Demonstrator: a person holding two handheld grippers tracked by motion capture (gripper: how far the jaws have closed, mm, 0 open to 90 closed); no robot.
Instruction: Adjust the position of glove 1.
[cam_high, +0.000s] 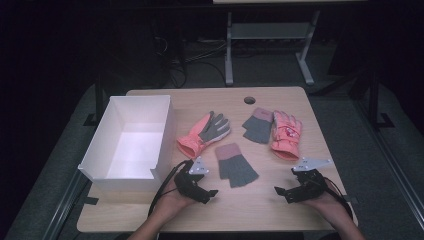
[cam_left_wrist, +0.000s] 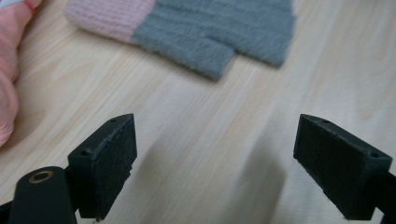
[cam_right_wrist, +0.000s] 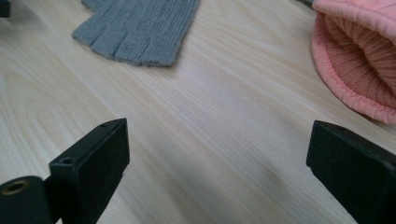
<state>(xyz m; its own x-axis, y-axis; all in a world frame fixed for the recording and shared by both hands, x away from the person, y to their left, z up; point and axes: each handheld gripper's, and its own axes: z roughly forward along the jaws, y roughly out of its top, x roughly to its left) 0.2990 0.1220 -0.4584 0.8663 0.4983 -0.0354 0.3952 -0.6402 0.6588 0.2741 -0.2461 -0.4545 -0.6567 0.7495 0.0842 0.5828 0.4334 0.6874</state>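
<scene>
Both the left gripper and right gripper rest with jaws spread wide and empty on the pale wooden table, flanking a grey-and-pink knitted fingerless glove.

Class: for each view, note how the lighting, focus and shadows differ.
High view: dim, dark surround, white box brightest. Left gripper view: bright, grey glove sharp, near black jaws slightly soft, faint shadows on table. Right gripper view: bright, wood grain crisp, pink glove slightly soft.
</scene>
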